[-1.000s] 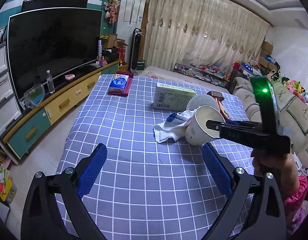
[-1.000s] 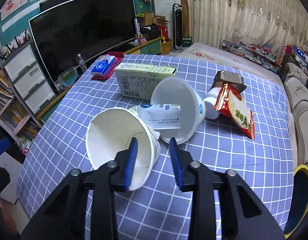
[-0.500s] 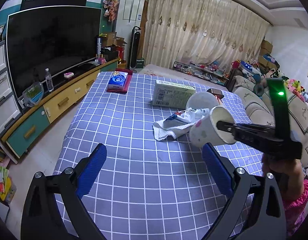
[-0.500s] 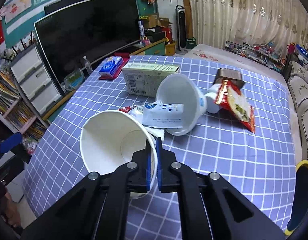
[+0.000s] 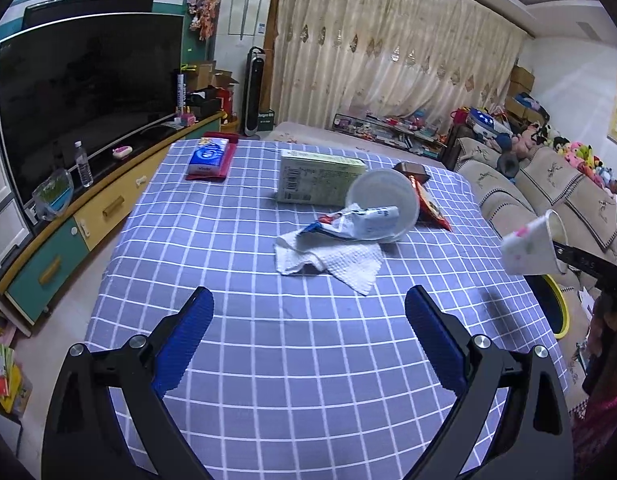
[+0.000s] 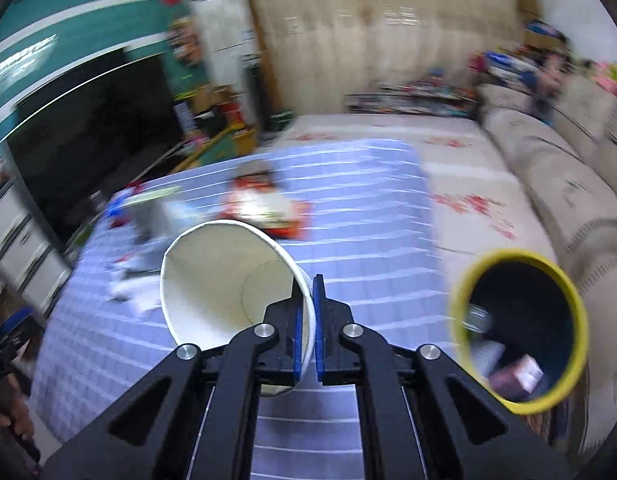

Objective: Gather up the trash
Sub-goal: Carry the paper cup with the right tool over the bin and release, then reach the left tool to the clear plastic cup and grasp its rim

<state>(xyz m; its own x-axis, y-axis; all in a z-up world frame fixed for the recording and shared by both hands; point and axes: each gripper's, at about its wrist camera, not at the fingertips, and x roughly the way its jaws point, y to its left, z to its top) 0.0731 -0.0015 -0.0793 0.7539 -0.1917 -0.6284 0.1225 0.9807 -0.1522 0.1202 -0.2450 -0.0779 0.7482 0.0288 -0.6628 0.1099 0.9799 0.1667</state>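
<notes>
Carrying of a paper cup (image 6: 228,280) toward the bin is judged to be the step in hand. The cup's wall is pinched at the rim between the pressed-together blue pads of the right gripper (image 6: 306,332), one pad inside the cup and one outside; the cup is held clear of the table, mouth tilted toward the camera, at centre frame of the right wrist view. A yellow-rimmed bin (image 6: 458,292) is seen at the lower right of that view, just beside the table edge, with some items already inside. The view is blurred, so finer detail cannot be read.

In the left wrist view the cup (image 5: 528,248) is seen at the right edge, beyond the checked tablecloth (image 5: 308,360). The left gripper (image 5: 308,312) is held low over the cloth with fingers spread wide and nothing between them.

Still on the cloth, mid-frame: a crumpled paper towel (image 5: 328,256), a tipped white bowl (image 5: 384,204) with a wrapper (image 5: 364,220), a snack bag (image 5: 430,208), a green box (image 5: 320,178).

Advice: the pinch should be kept firm until the cup is well over the bin mouth, since thin paper may slip or buckle. Release is best made low over the opening.
</notes>
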